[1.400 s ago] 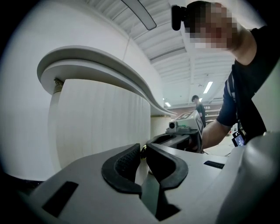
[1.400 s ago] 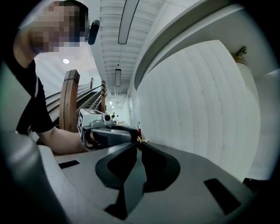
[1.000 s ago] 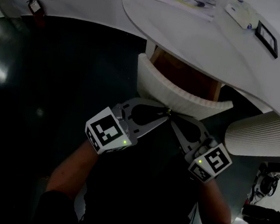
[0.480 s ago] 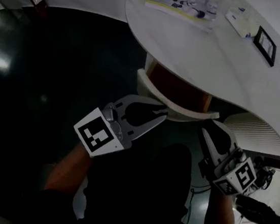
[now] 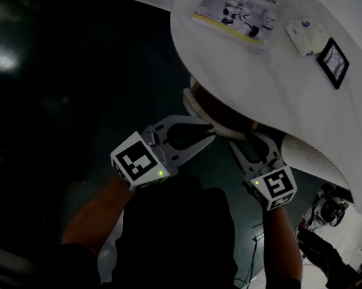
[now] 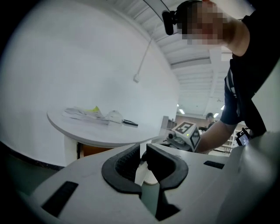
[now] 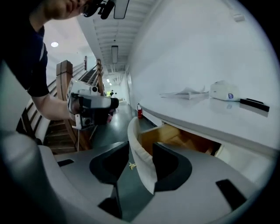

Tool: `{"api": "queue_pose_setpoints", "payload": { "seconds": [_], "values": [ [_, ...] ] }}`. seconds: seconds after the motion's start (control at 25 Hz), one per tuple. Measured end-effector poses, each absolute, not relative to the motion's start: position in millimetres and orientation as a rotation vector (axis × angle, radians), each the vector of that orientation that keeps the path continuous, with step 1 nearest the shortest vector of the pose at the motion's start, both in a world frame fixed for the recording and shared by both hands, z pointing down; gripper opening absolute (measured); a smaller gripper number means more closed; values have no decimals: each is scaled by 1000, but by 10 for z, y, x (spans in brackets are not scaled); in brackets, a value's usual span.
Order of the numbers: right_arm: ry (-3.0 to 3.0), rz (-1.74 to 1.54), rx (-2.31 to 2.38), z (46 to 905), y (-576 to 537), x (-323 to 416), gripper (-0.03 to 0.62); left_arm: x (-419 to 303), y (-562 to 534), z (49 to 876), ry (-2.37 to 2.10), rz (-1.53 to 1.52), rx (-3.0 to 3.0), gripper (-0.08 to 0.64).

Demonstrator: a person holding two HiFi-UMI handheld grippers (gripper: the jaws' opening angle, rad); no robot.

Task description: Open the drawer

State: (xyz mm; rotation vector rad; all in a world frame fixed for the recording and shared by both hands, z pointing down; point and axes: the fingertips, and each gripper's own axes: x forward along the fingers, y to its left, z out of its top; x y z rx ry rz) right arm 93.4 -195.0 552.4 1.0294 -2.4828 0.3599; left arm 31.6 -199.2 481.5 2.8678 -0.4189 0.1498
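Note:
A curved white drawer front [image 5: 193, 106] stands pulled out from under the round white table [image 5: 276, 74], and its wooden inside [image 7: 170, 135] shows. My right gripper [image 5: 257, 140] straddles the drawer front [image 7: 133, 131] from above. Its jaws are opening; the wall runs between them and a gap shows on the knob side. A small brass knob [image 7: 131, 166] sits on the front's outer face. My left gripper [image 5: 208, 132] hovers at the front's left part, jaws a narrow slit apart. In the left gripper view the white front [image 6: 142, 175] shows through that slit.
On the table lie a booklet [image 5: 242, 6], a small white device [image 5: 304, 36] and a black frame [image 5: 333, 61]. A ribbed white body [image 5: 317, 162] stands right of the drawer. Dark floor [image 5: 77, 80] spreads to the left. A staircase [image 7: 65, 74] rises beyond.
Both grippers have risen from the knob to the top of the drawer front. The right one swung out to the right, came back, and its jaws have spread.

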Motion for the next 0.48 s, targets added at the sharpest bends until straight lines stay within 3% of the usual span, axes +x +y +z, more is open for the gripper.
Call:
{"api": "queue_pose_setpoints", "payload": {
  "seconds": [0.48],
  "values": [
    [-2390, 576, 926, 5519, -1678, 778, 127, 202, -1724, 4456, -456, 232, 2768, 51]
  ]
}}
